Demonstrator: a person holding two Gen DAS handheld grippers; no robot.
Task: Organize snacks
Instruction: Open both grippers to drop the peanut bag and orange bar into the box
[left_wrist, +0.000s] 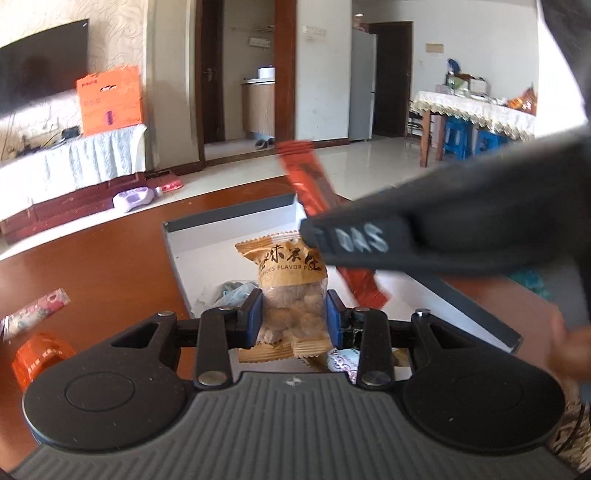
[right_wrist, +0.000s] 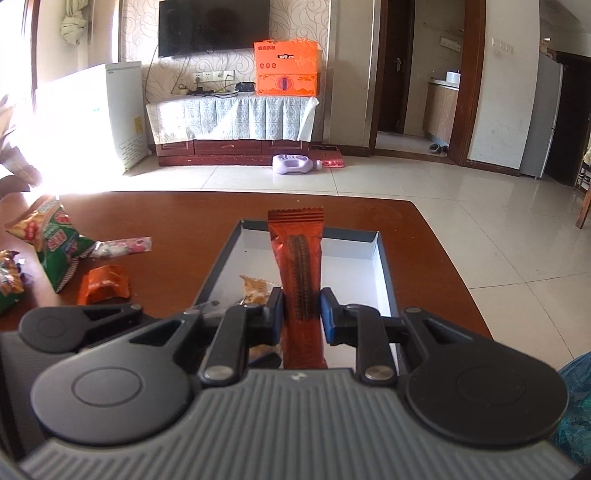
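Observation:
My left gripper (left_wrist: 294, 314) is shut on a tan peanut packet (left_wrist: 291, 280) and holds it over the grey-rimmed white tray (left_wrist: 229, 221). My right gripper (right_wrist: 301, 314) is shut on a long orange biscuit packet (right_wrist: 299, 266), held upright over the same tray (right_wrist: 369, 254). In the left wrist view the right gripper crosses from the right with the orange packet (left_wrist: 314, 184) in it. Small wrapped snacks (left_wrist: 232, 291) lie in the tray.
On the brown table left of the tray lie an orange packet (right_wrist: 105, 284), a pink-white packet (right_wrist: 122, 246) and a green snack bag (right_wrist: 55, 236). The orange packet (left_wrist: 40, 354) and pink packet (left_wrist: 33, 310) also show in the left wrist view.

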